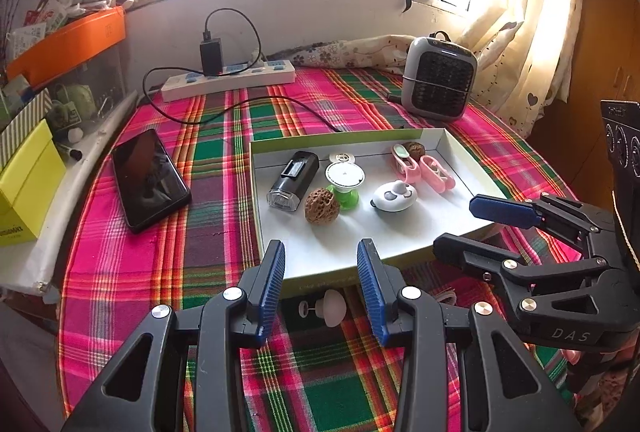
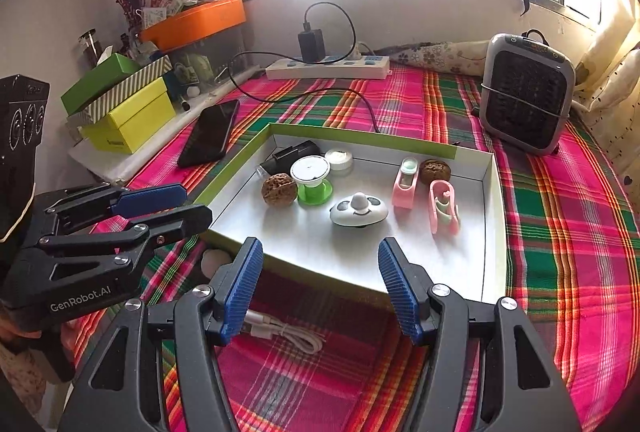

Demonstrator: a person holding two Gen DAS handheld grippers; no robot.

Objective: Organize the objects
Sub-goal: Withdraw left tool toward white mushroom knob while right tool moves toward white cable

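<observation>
While I hover above the near edge of the shallow white cardboard tray with the green rim (image 1: 444, 138), my left gripper (image 1: 322, 290) looks down with its blue ribbed pads parted to a narrow gap and nothing between them. Below that gap, on the pink, green and red plaid cloth (image 1: 132, 272) just outside the tray's near wall, lies a small pale mushroom-shaped knob with a little stem (image 1: 330, 308), not yet put away. Inside the tray I see a black rectangular gadget with a clear end (image 1: 292, 180), a brown wrinkled walnut (image 1: 322, 204), a white-topped green spool (image 1: 344, 184), a white rounded toy with grey patches (image 1: 394, 196) and two pink clips (image 1: 424, 170). From my right wrist view, my right gripper (image 2: 320, 290) stands wider, also empty, and beneath it a coiled white charging cable (image 2: 288, 336) rests on the cloth, apart from the tray. The knob shows here only partly, behind my left fingers. I judge the sorting is partly done, with the knob and the cable the loose pieces nearest me. Next, I think, each hand must sink onto its own piece, close, lift it over the near wall and set it on bare tray floor.
</observation>
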